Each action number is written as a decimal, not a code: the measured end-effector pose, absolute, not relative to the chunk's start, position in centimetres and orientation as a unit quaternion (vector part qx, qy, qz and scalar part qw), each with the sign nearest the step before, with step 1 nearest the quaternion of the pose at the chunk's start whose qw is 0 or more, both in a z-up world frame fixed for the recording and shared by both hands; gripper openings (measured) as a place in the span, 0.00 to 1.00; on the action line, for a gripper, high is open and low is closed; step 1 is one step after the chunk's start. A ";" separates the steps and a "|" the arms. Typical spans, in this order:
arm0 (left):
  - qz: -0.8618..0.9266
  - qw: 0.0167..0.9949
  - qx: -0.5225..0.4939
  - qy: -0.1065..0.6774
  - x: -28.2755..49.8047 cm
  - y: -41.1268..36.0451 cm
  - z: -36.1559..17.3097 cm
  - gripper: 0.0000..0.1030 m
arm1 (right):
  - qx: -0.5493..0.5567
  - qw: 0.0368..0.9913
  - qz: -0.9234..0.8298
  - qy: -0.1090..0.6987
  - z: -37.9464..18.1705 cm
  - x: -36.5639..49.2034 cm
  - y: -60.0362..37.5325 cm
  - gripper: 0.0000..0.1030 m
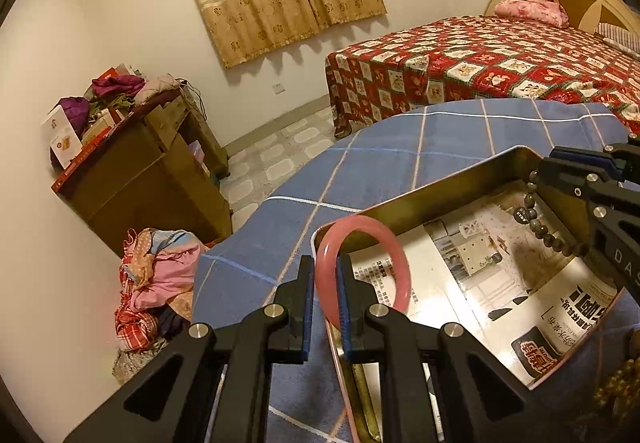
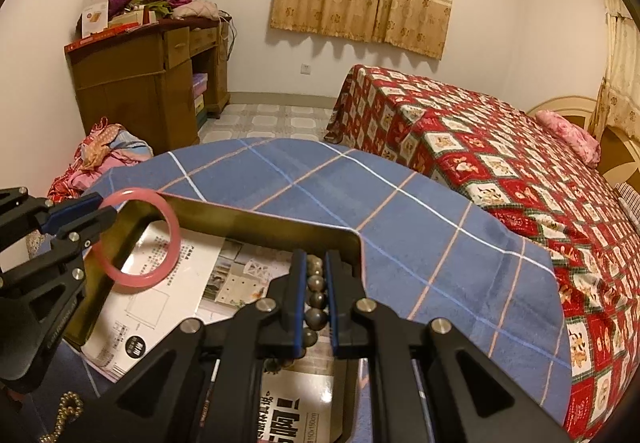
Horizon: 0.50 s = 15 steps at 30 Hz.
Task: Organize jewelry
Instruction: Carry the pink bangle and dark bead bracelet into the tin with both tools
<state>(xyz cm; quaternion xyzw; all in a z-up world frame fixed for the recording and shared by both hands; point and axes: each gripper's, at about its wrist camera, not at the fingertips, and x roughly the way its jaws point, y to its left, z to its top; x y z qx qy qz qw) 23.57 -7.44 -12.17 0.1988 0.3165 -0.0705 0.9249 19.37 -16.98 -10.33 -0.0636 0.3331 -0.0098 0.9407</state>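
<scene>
Midway through the sorting, the left gripper [image 1: 325, 299] jaws clamp a pink bangle [image 1: 362, 269] at lower centre while the right gripper [image 2: 312, 307] pinches a dark bead bracelet [image 2: 315, 297], both over the paper-lined metal tray [image 1: 420, 199], neither laid down; a gold chain [image 2: 64, 413] waits lower left.

Both wrist cams sit close above the blue plaid tablecloth [image 1: 372, 159], facing the curtained wall. Left looks from the brass tray's [image 1: 436, 187] left, right from its near side; both share tray, bed [image 2: 500, 163], cabinet [image 1: 132, 171].
</scene>
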 end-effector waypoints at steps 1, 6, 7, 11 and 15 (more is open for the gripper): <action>-0.071 0.925 0.198 0.317 23.6 -7.4 -12.2 0.10 | -0.064 0.940 -0.010 0.334 -10.4 19.4 -17.0 0.11; -0.071 0.924 0.200 0.317 23.6 -7.3 -12.3 0.10 | -0.067 0.939 -0.011 0.336 -10.6 19.4 -17.1 0.11; -0.071 0.924 0.199 0.318 23.6 -7.3 -12.3 0.10 | -0.065 0.939 -0.010 0.337 -10.7 19.4 -17.2 0.11; -0.071 0.925 0.205 0.312 23.4 -7.6 -12.3 0.10 | -0.066 0.939 -0.010 0.339 -10.8 19.4 -17.2 0.11; -0.073 0.925 0.214 0.306 23.1 -8.2 -12.1 0.10 | -0.064 0.938 -0.011 0.339 -10.8 19.3 -17.3 0.12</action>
